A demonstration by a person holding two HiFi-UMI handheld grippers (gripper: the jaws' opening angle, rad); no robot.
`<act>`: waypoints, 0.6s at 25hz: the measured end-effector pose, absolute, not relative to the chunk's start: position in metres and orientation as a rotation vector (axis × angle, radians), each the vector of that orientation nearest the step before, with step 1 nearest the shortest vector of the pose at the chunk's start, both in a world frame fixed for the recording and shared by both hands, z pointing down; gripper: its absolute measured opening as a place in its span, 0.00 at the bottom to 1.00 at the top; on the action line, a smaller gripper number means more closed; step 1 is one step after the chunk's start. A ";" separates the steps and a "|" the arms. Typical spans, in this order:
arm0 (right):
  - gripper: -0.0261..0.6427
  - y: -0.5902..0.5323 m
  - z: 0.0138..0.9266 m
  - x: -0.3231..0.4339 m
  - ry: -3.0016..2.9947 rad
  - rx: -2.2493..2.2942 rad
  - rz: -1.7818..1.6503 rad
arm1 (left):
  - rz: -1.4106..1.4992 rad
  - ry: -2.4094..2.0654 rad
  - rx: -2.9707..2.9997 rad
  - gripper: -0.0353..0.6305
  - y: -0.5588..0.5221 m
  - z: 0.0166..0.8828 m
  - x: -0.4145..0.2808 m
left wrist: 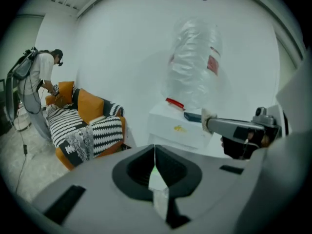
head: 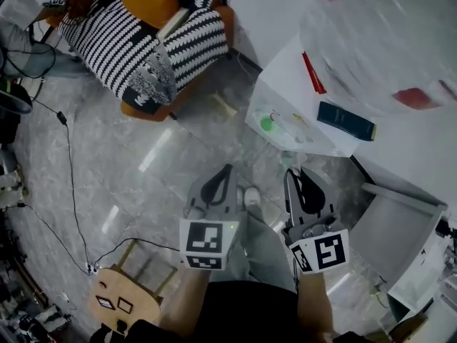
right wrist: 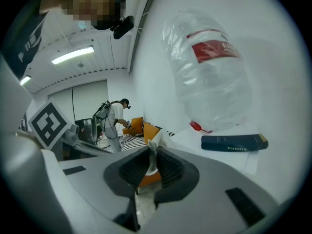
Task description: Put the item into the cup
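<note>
My right gripper (head: 292, 176) is shut on a small white crumpled piece (right wrist: 155, 141) that sticks out past its tips. The left gripper view shows that same piece (left wrist: 208, 117) at the tip of the right gripper (left wrist: 217, 125). My left gripper (head: 227, 170) hangs beside it over the floor, its jaws together, and I see nothing held in it (left wrist: 155, 152). Both are in front of the white table (head: 285, 70). On the table's near corner stands a clear container with something green in it (head: 268, 123); I cannot tell whether it is the cup.
A large clear water bottle with a red label (right wrist: 214, 72) and a dark blue box (head: 345, 121) lie on the table. An orange sofa with striped blankets (head: 143, 41) stands at the left, and a person (left wrist: 41, 82) bends over it. Cables (head: 68, 163) cross the floor near a wooden stool (head: 125, 302).
</note>
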State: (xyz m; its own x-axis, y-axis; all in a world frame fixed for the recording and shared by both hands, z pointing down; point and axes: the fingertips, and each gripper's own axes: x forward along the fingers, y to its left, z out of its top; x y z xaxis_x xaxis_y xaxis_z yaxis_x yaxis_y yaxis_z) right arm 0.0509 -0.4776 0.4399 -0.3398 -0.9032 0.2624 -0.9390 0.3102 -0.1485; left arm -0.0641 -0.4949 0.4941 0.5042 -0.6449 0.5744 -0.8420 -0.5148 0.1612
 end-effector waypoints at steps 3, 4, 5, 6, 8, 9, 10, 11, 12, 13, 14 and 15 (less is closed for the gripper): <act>0.11 -0.479 0.467 0.045 -2.437 1.682 0.400 | 0.671 -1.214 2.264 0.07 -0.484 0.538 -0.066; 0.11 -0.481 0.478 0.043 -2.436 1.668 0.399 | 0.681 -1.209 2.249 0.07 -0.481 0.552 -0.065; 0.11 -0.481 0.490 0.042 -2.434 1.654 0.406 | 0.687 -1.204 2.234 0.07 -0.479 0.565 -0.064; 0.11 -0.482 0.503 0.040 -2.431 1.643 0.417 | 0.690 -1.200 2.220 0.07 -0.476 0.577 -0.064; 0.11 -0.484 0.527 0.038 -2.424 1.634 0.437 | 0.693 -1.193 2.202 0.07 -0.475 0.599 -0.063; 0.11 -0.487 0.538 0.038 -2.419 1.636 0.442 | 0.694 -1.191 2.197 0.07 -0.475 0.610 -0.063; 0.11 -0.489 0.548 0.038 -2.411 1.640 0.447 | 0.693 -1.188 2.193 0.07 -0.476 0.620 -0.062; 0.11 -0.490 0.558 0.039 -2.397 1.645 0.455 | 0.691 -1.185 2.187 0.07 -0.475 0.629 -0.061; 0.11 -0.491 0.569 0.040 -2.379 1.650 0.465 | 0.690 -1.182 2.179 0.07 -0.475 0.639 -0.061; 0.11 -0.492 0.580 0.041 -2.356 1.657 0.475 | 0.690 -1.180 2.169 0.07 -0.474 0.649 -0.060; 0.11 -0.494 0.592 0.042 -2.331 1.665 0.485 | 0.692 -1.179 2.158 0.07 -0.473 0.659 -0.061; 0.11 -0.496 0.603 0.042 -2.305 1.672 0.498 | 0.697 -1.178 2.147 0.07 -0.472 0.670 -0.061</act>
State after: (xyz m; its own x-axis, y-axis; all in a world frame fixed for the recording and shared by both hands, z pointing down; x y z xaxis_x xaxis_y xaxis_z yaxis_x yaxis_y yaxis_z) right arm 0.0424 -0.4956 0.6034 -0.3105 -0.8651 0.3939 -0.9506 0.2833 -0.1270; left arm -0.0610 -0.4722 0.6699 0.4715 -0.5595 0.6817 -0.8668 -0.4364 0.2414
